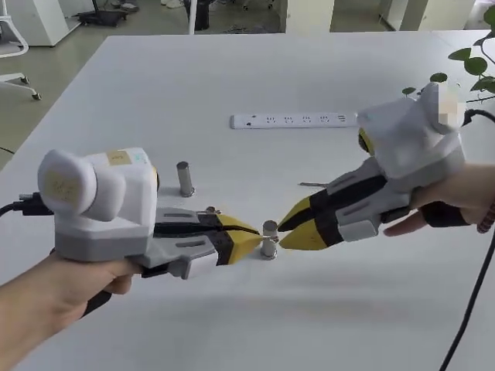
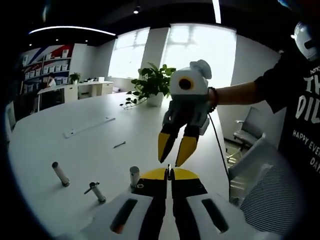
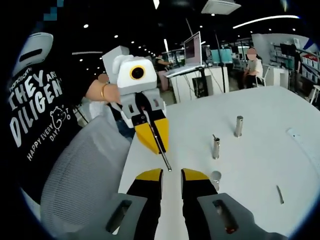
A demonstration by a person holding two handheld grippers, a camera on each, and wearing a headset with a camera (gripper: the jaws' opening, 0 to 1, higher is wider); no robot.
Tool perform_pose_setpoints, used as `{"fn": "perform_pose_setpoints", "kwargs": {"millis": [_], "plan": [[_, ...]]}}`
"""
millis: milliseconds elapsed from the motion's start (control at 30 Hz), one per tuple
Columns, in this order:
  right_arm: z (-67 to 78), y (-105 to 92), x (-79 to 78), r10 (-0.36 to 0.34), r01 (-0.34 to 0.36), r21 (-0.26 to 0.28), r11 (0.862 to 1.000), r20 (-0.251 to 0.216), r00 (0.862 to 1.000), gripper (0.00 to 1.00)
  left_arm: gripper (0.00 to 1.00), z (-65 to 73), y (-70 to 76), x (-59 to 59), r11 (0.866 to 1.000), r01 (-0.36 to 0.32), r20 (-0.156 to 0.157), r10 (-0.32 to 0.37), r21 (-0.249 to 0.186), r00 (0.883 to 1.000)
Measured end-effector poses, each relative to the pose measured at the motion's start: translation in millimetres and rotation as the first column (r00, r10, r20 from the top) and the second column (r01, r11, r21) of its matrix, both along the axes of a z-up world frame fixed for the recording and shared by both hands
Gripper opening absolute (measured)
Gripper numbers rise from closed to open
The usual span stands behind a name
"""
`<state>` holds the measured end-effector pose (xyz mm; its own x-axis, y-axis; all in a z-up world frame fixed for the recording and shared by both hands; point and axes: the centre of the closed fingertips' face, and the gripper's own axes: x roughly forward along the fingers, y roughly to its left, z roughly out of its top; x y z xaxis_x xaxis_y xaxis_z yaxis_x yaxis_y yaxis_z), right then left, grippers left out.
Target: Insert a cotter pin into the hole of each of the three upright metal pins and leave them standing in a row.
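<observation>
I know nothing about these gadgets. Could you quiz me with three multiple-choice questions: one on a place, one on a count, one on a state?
1. Where is the white power strip?
A. beyond the metal pins
B. nearer than them
C. on the floor
2. How many metal pins stand upright?
A. one
B. three
C. five
3. The left tongs are:
A. wide open
B. shut on a cotter pin
C. put down

Answers: 1 A, it lies farther off than them in the head view. 2 B, three show in the left gripper view. 3 B, the pin pokes out from their closed tips.
</observation>
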<state>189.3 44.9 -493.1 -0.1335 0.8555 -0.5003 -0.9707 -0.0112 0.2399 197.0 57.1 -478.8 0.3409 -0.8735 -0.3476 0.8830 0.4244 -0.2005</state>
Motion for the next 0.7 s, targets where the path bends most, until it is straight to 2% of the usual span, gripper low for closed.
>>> {"fn": "perform_pose_setpoints", "kwargs": {"millis": [200,333,500,700], "plan": [[1.3,-2.9,-13.0,0.042,-0.041,0.018,0.999,-0.067,0.997,0.10,0.00,2.3,-5.9,-12.9,0.997,0.073,0.013,-0.073,-0.010,0.997],[1.0,-4.7,-24.0,0.088,-0.087,0.023,0.996,-0.098,0.991,0.08,0.00,1.4,-7.2,-15.6,0.996,0.085,0.012,-0.084,-0.011,0.996],[-0.3,-3.1,-24.2,0.078,-0.074,0.035,0.997,-0.117,0.990,0.07,0.00,2.5,-9.5,-20.5,0.994,0.109,0.006,-0.109,-0.028,0.994],[0.9,-0.3,-30.6,0.101,-0.095,0.047,0.994,-0.140,0.985,0.06,0.00,2.0,-10.8,-23.6,0.992,0.122,0.000,-0.122,-0.035,0.993]]}}
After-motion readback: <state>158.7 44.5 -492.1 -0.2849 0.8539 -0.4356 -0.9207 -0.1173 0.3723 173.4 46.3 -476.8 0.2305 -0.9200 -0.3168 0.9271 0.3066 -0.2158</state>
